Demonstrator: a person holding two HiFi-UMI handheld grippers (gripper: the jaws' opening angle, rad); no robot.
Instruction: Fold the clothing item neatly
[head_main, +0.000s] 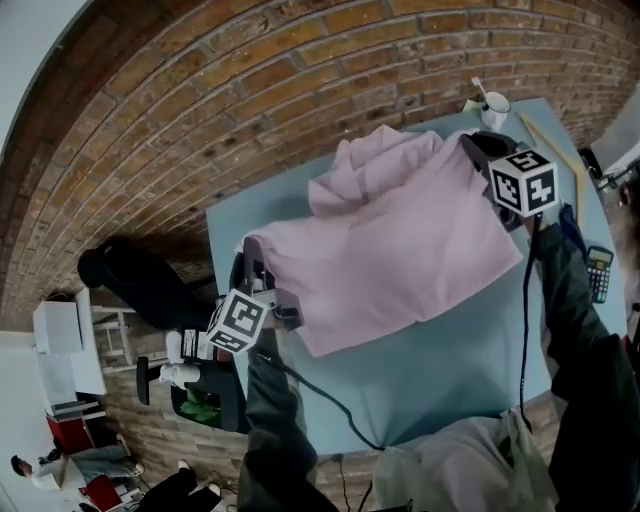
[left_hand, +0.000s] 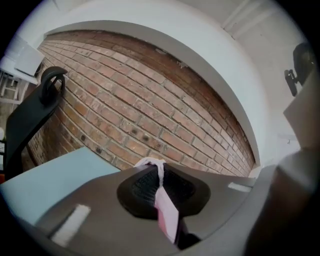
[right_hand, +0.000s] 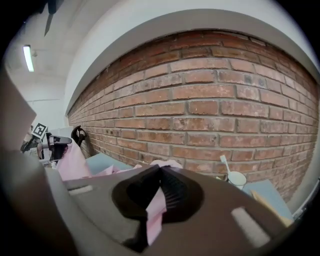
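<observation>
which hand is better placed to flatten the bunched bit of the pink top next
Right, probably: the right gripper grips the pink top beside that bunch; the left gripper holds the near-left corner.

cloth (head_main: 400, 240): plain soft pink;
table (head_main: 450, 385): light blue;
wall (head_main: 200, 120): red-brown bricks, pale lines between;
right cube (head_main: 525, 182), 2 o'clock: black and white squares;
left cube (head_main: 238, 322), 8 o'clock: the same;
cup (head_main: 494, 103): white

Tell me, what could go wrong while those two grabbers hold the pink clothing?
The left gripper and right gripper each pinch only a thin edge of the pink garment, so it might slip out. Its far end is bunched up, so the fold could come out wrinkled. The cloth lies close to the white cup and might knock it.
</observation>
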